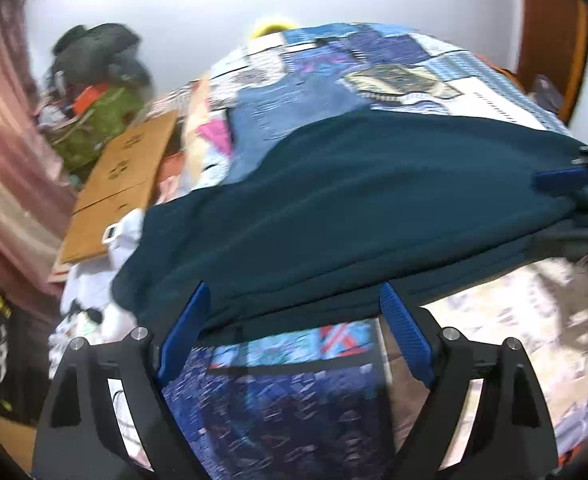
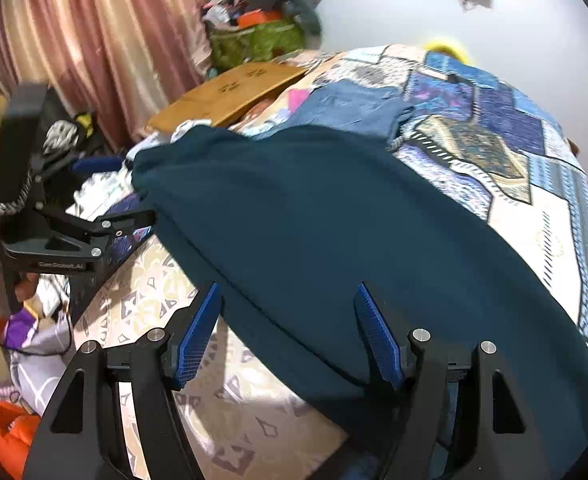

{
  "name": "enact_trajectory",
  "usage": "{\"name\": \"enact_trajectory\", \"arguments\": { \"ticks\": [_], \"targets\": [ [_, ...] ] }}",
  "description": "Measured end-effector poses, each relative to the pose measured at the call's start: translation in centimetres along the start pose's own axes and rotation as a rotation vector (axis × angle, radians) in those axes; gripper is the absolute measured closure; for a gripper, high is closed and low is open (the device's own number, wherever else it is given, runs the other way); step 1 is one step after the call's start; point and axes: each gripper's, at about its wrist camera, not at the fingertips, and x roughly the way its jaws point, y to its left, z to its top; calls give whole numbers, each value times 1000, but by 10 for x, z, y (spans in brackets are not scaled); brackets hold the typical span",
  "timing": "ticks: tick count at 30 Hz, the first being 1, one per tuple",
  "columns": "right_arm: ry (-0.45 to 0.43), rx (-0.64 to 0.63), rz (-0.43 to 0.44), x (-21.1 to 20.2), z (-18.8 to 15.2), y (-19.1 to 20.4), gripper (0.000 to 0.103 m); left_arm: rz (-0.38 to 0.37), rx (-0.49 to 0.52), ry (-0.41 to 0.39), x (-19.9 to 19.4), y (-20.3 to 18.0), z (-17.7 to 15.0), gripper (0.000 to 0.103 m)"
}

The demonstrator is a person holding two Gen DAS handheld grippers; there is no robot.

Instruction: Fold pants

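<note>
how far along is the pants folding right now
Done: the dark teal pants lie spread on the patchwork bedspread, seemingly doubled over. In hand: nothing; the left tongs and right tongs sit open at the near edge. Left: the remaining folds.

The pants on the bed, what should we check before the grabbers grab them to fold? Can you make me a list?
1. Pants spread out on the patchwork quilt: ok, they lie fairly flat in both views.
2. Left gripper open: ok, its jaws stand wide apart.
3. Right gripper open: ok, its jaws stand wide apart too.
4. Cloth edge between the left fingers: ok, the near edge crosses the gap.
5. Cloth edge between the right fingers: ok, the edge runs through the gap.
6. Fingers low enough to catch all the layers: cannot tell, the pictures are blurred.
</note>
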Motion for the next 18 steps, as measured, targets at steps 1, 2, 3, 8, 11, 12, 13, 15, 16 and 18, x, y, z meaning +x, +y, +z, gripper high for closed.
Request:
{"name": "enact_trajectory", "arguments": {
  "ticks": [1,2,3,8,11,12,13,15,16,18],
  "targets": [
    [7,-18,-2,4,2,3,37,-6,13,2,2,-4,2,16],
    [9,-28,-4,6,3,5,37,-12,36,10,6,-10,5,16],
    [11,-46,-6,7,4,9,37,-16,52,15,9,-14,7,16],
    [1,-93,-2,13,9,18,54,-54,90,27,23,-26,16,16],
    [-8,-98,7,14,12,20,75,-99,87,26,25,-25,20,24],
    [-11,-100,8,13,13,21,82,-122,91,27,24,-27,20,30],
    [-12,-100,16,14,13,22,84,-156,108,28,22,-30,19,46],
    [-20,-103,20,14,13,24,91,-158,160,15,16,-40,15,61],
    [-24,-101,22,13,12,24,91,-132,202,0,13,-48,13,68],
    [-31,-90,34,10,12,24,93,-105,225,-11,11,-55,13,76]
  ]
}}
